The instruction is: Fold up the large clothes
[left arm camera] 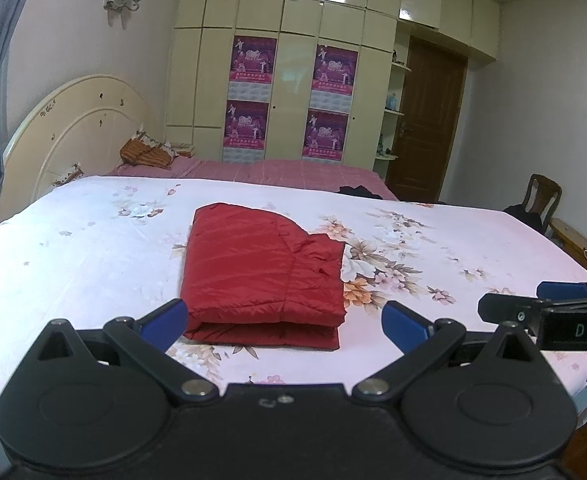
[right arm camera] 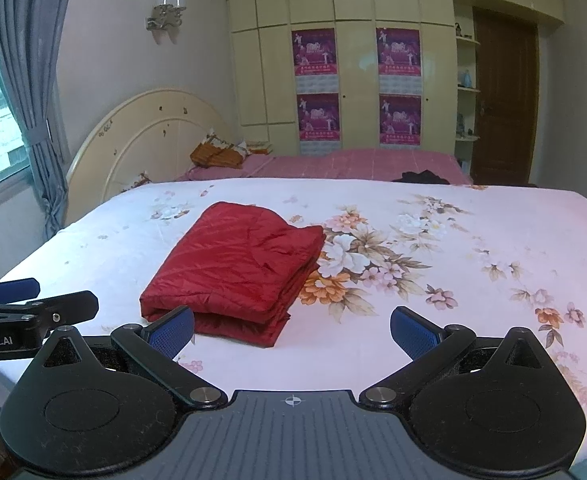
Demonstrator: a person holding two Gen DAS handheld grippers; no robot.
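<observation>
Lying folded, red jacket [left arm camera: 263, 268] (untouched) ahead of both spread tongs [left arm camera: 285, 322]

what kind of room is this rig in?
Almost certainly a home bedroom: a bed with a floral sheet and curved headboard, a built-in wardrobe behind it, and a folded red jacket on the bed.

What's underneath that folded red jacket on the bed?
The red jacket lies on the floral bedsheet, whose flowers peek out along its right edge. Whatever print or object sits directly beneath is covered. Neither claw touches it.
</observation>
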